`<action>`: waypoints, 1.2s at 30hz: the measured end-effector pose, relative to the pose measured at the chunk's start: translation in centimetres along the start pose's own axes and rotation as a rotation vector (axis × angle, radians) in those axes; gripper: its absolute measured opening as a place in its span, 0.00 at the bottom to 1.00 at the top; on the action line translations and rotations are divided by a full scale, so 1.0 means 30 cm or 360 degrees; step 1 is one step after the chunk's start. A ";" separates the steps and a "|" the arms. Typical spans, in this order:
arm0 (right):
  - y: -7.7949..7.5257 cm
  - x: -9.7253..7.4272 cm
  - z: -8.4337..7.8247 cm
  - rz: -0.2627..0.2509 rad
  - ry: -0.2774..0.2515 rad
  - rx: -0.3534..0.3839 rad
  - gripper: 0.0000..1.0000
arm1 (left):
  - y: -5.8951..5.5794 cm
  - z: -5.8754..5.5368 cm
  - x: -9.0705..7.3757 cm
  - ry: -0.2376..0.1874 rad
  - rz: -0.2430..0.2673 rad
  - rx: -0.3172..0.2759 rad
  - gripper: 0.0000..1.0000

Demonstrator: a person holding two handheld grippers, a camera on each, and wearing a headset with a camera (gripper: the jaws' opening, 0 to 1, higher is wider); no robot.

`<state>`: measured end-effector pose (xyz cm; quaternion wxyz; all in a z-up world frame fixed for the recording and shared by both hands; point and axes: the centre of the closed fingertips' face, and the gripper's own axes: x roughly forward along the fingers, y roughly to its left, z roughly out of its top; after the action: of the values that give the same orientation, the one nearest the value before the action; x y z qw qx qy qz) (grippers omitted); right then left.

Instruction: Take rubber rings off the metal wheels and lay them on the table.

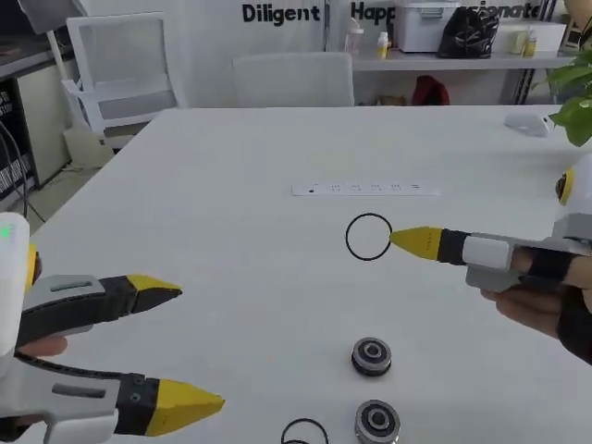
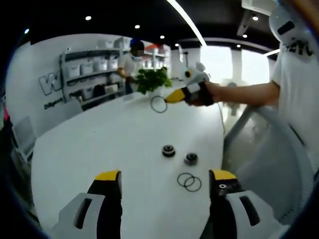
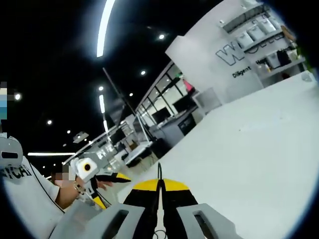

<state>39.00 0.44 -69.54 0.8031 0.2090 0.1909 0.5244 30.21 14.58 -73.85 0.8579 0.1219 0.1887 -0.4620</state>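
Observation:
My right gripper (image 1: 400, 240) is shut on a thin black rubber ring (image 1: 368, 237), held out over the middle of the white table (image 1: 231, 185). In the left gripper view the same ring (image 2: 158, 104) hangs from the right gripper (image 2: 172, 96). In the right gripper view the ring's edge (image 3: 159, 173) is a thin black line rising between the shut jaws. Two metal wheels (image 1: 371, 355) (image 1: 376, 419) lie near the table's front. Two loose rubber rings (image 1: 303, 432) lie beside them, overlapping (image 2: 188, 181). My left gripper (image 1: 185, 347) stands open at the lower left with nothing in it.
A white power strip (image 1: 365, 190) lies on the table beyond the held ring. Chairs (image 1: 291, 79) stand at the far edge. A green plant (image 1: 578, 106) and a small white object (image 1: 527, 123) are at the far right. A person (image 2: 132, 62) stands by the shelves.

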 end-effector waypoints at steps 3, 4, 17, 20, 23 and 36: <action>0.009 0.006 -0.008 0.0009 0.0025 -0.0030 0.00 | -0.006 -0.028 -0.016 0.0026 0.0014 -0.0012 0.73; 0.011 0.008 -0.011 0.0013 0.0032 -0.0036 0.00 | -0.006 -0.032 -0.020 0.0027 0.0019 -0.0018 0.73; 0.070 0.054 -0.081 0.0105 0.0194 -0.0135 0.00 | -0.018 -0.093 -0.060 0.0012 0.0077 -0.0117 0.72; 0.084 0.066 -0.102 0.0122 0.0235 -0.0158 0.00 | -0.022 -0.104 -0.058 0.0020 0.0078 -0.0122 0.72; 0.098 0.082 -0.136 0.0135 0.0306 -0.0192 0.00 | -0.025 -0.111 -0.058 0.0009 0.0081 -0.0140 0.72; 0.104 0.106 -0.344 0.0137 0.0779 -0.0485 0.00 | -0.027 -0.140 -0.065 0.0014 0.0074 -0.0177 0.72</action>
<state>32.40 5.90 -76.81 0.7324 -0.0389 0.2888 0.6154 27.67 17.20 -76.81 0.8731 0.0803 0.2149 -0.4302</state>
